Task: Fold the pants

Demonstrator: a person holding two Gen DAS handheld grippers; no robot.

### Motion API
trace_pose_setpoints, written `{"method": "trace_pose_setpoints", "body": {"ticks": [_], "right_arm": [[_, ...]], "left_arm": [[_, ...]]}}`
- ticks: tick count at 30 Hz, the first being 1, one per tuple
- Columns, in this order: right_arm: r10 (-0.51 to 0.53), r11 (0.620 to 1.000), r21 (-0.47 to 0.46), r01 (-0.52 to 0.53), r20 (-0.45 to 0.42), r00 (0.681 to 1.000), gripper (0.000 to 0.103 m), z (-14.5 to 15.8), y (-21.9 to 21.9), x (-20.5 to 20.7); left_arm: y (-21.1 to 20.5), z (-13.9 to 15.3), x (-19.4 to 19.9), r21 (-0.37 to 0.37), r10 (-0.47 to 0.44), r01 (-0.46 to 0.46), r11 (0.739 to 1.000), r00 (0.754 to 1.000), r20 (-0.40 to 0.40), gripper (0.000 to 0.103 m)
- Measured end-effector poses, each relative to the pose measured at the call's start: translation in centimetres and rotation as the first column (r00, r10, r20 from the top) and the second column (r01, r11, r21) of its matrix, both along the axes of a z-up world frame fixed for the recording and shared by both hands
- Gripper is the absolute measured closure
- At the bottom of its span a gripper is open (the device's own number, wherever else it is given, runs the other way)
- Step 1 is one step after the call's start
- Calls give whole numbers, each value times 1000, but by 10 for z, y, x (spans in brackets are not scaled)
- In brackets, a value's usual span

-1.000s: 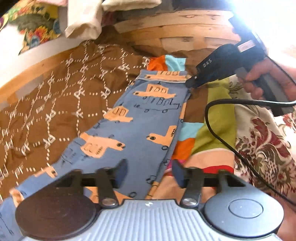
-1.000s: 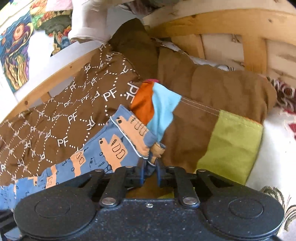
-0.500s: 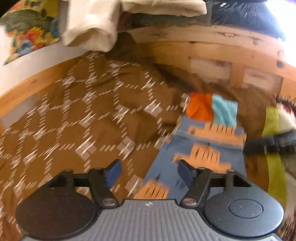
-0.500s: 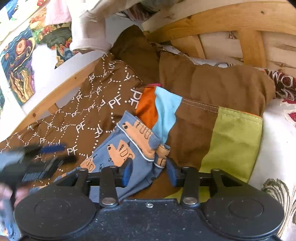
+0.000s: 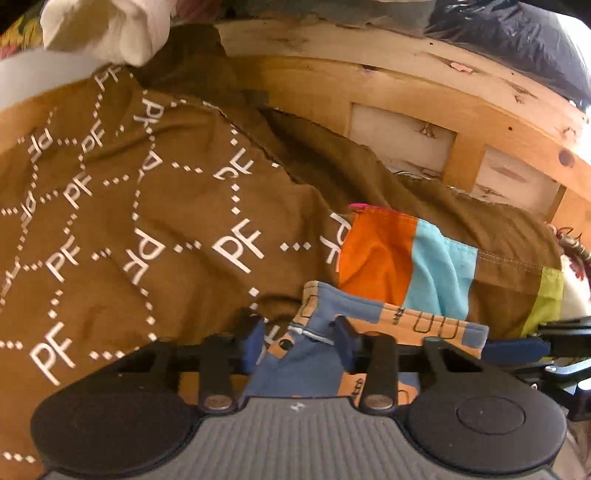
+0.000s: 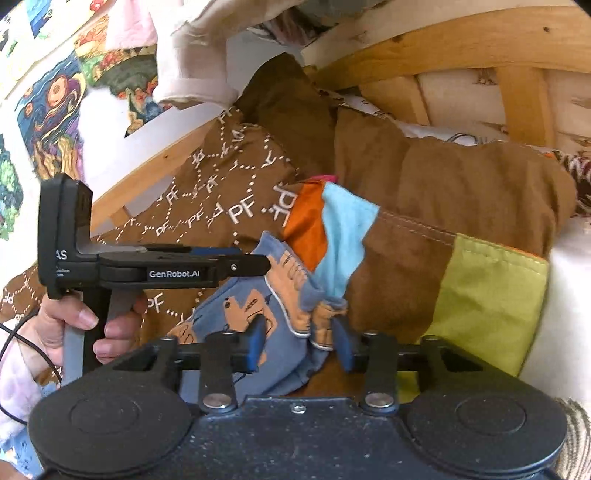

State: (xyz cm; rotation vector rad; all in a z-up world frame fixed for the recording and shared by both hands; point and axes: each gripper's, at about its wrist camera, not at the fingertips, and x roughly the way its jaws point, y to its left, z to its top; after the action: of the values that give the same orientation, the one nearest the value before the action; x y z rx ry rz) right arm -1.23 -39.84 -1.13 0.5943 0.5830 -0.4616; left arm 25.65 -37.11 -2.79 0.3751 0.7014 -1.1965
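Observation:
The blue pants [image 5: 321,306] with orange prints lie on the bed, their end bunched against a patchwork quilt. My left gripper [image 5: 300,338] straddles the left corner of that end. Its jaws are closing with cloth between them, and a gap still shows beside the pads. In the right wrist view the left gripper [image 6: 267,263] comes in from the left, held by a hand [image 6: 74,321]. My right gripper [image 6: 299,343] straddles the rumpled right corner of the pants [image 6: 236,295]. Its jaws are also closing around the cloth, not clamped. The right gripper's blue pad [image 5: 517,347] shows at the left view's right edge.
A brown blanket [image 5: 147,240] printed with white letters covers the bed on the left. The patchwork quilt [image 6: 491,295] in orange, light blue, brown and green lies to the right. A wooden bed frame [image 5: 406,92] runs behind, with white cloth [image 5: 110,29] hanging at the upper left.
My left gripper travelled along the pants to their far end, widened, then narrowed around the corner. My right gripper released its shut grip on the cloth and stands wider around it.

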Motion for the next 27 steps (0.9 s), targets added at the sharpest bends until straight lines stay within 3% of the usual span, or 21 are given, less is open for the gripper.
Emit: {"method": "trace_pose_setpoints", "body": {"ticks": [6, 13, 19, 21, 22, 23, 27], "right_arm": [[-9, 1000, 18, 9, 22, 1000, 65, 4, 7, -5], [8, 1000, -23, -9, -12, 1000, 65, 9, 12, 1], [-25, 1000, -2, 25, -20, 999, 65, 0, -3, 9], [-25, 1000, -3, 25, -14, 1000, 74, 0, -4, 11], [-24, 1000, -15, 24, -14, 1000, 90, 0, -3, 11], [-25, 999, -36, 24, -18, 1000, 97, 2, -1, 12], [-17, 999, -47, 17, -1, 1000, 98, 11, 5, 7]], "left_arm": [[-4, 1, -13, 26, -28, 27, 999, 998, 48, 84], [-3, 5, -15, 41, -20, 18, 999, 998, 57, 86], [-3, 4, -16, 36, -17, 14, 999, 998, 58, 87], [-4, 4, -16, 37, -18, 16, 999, 998, 61, 88], [-4, 5, -17, 39, -20, 17, 999, 998, 62, 88], [-3, 7, -17, 44, -21, 18, 999, 998, 62, 88], [0, 19, -22, 98, -25, 20, 995, 999, 47, 89]]}}
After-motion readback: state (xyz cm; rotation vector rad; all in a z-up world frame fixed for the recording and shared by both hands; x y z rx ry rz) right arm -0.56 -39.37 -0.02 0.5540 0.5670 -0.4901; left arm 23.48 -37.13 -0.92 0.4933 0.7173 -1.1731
